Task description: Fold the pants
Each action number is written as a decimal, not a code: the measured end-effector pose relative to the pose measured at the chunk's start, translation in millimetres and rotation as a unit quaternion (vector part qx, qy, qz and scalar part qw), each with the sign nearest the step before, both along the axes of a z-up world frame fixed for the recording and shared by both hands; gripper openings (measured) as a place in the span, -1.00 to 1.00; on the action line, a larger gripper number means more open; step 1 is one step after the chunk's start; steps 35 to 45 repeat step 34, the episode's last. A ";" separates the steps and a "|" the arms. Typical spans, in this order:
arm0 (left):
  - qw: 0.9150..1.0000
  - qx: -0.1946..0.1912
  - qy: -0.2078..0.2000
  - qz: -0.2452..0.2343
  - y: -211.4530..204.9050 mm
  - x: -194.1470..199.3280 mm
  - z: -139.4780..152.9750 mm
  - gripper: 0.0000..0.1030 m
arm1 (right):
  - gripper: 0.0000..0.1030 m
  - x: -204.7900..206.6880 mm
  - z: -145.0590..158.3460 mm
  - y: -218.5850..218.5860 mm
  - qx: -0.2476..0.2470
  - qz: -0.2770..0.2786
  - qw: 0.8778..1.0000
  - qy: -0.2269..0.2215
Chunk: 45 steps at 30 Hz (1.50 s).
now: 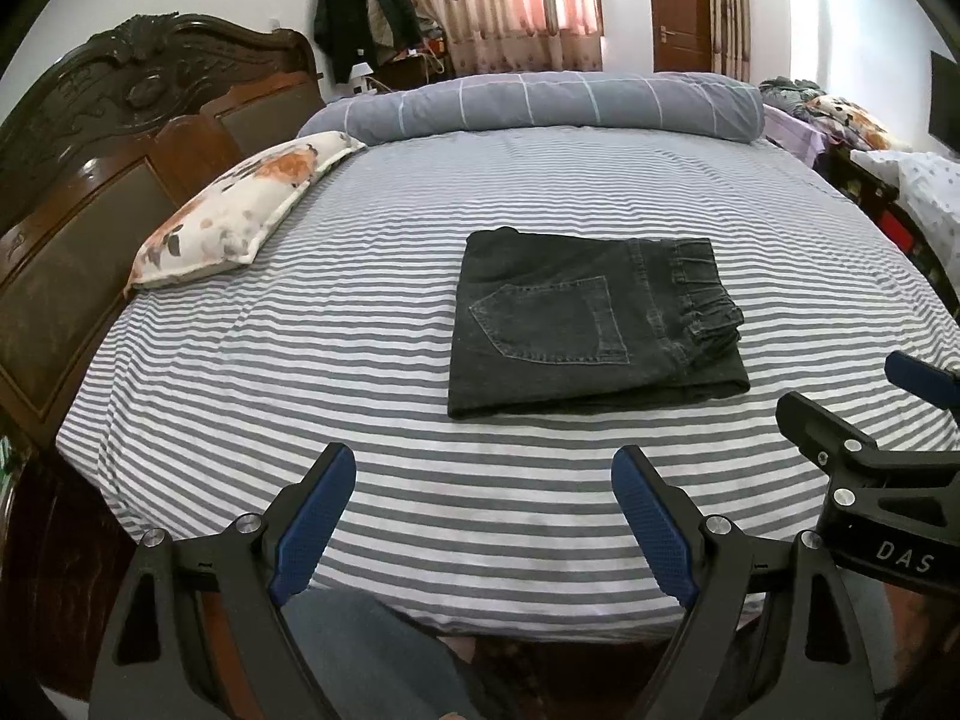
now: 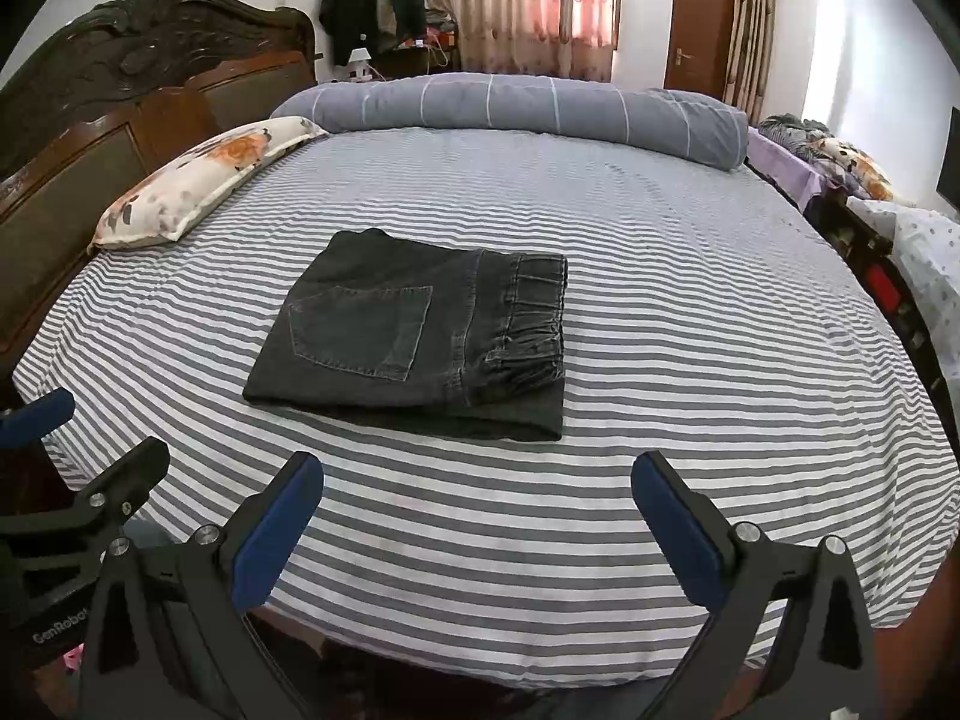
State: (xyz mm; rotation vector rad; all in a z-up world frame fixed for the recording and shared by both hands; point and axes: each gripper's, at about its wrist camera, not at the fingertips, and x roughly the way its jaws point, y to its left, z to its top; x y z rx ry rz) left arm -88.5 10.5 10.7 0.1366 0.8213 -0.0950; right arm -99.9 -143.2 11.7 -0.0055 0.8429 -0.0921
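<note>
Dark grey denim pants point(image 1: 591, 324) lie folded into a compact rectangle on the striped bed sheet point(image 1: 360, 372), back pocket up, elastic waistband to the right. They also show in the right wrist view point(image 2: 414, 336). My left gripper point(image 1: 483, 468) is open and empty, held above the near edge of the bed, short of the pants. My right gripper point(image 2: 477, 477) is open and empty, also near the front edge, just short of the pants. The right gripper also shows in the left wrist view point(image 1: 852, 402), and the left gripper in the right wrist view point(image 2: 90, 438).
A floral pillow point(image 1: 240, 216) lies at the left by the wooden headboard point(image 1: 90, 192). A rolled grey checked duvet point(image 1: 540, 102) lies across the far side. Furniture with clothes stands at the right point(image 2: 888, 252). My leg point(image 1: 372, 654) is at the bed's front edge.
</note>
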 end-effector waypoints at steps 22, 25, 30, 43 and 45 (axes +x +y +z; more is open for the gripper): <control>1.000 -0.003 0.021 -0.005 -1.8 5.9 -9.9 0.70 | 0.97 2.4 -9.0 -4.6 0.023 0.005 1.000 0.017; 1.000 -0.005 0.026 -0.002 -1.1 6.7 -11.0 0.70 | 0.97 2.5 -9.4 -4.3 0.024 0.005 1.000 0.018; 0.999 -0.016 0.034 0.003 5.5 8.0 -13.2 0.70 | 0.98 2.1 -10.3 -3.5 0.021 0.005 1.000 0.018; 0.999 -0.018 0.035 0.006 9.5 9.7 -13.4 0.70 | 0.97 2.1 -11.4 -3.6 0.023 0.005 1.000 0.019; 0.999 -0.018 0.035 0.006 9.5 9.7 -13.4 0.70 | 0.97 2.1 -11.4 -3.6 0.023 0.005 1.000 0.019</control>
